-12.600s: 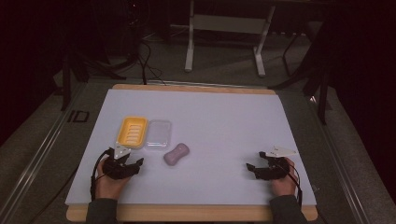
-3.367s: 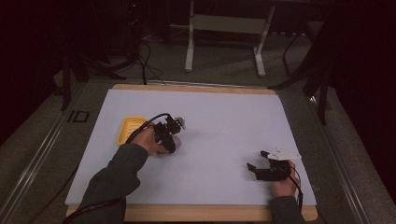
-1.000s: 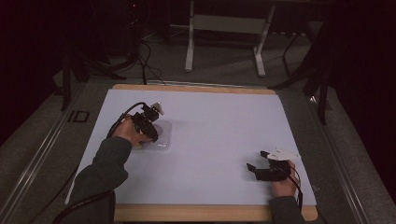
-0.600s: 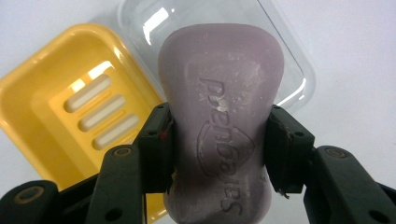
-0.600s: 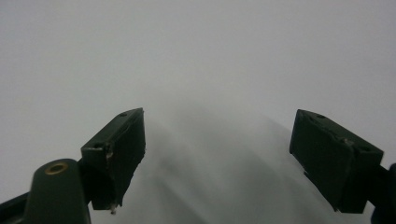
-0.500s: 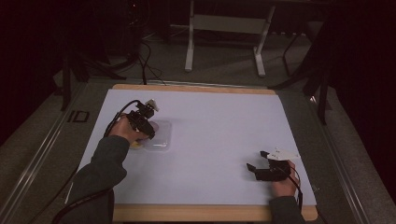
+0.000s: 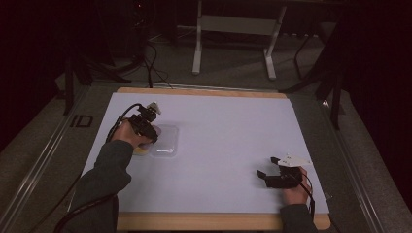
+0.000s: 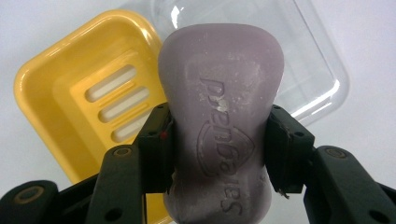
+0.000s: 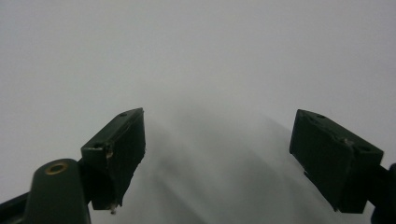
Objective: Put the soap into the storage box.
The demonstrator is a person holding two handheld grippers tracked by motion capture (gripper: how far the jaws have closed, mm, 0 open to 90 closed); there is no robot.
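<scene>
- The left gripper (image 8: 217, 158) is clamped on a purple soap bar (image 8: 220, 116), its jaws pressing the bar's narrow waist from both sides.
- The bar hangs above a yellow soap dish (image 8: 70, 107) with slotted floor, at the left of the left gripper view; a clear plastic lid (image 8: 308, 60) lies just beside the dish, upper right.
- In the high view, the left gripper (image 7: 145, 127) sits left of centre, over the dish (image 7: 141, 150) and lid (image 7: 165, 141).
- The right gripper (image 7: 273, 170) rests lower right on the white tabletop (image 7: 228, 126), jaws spread wide with nothing between them.
</scene>
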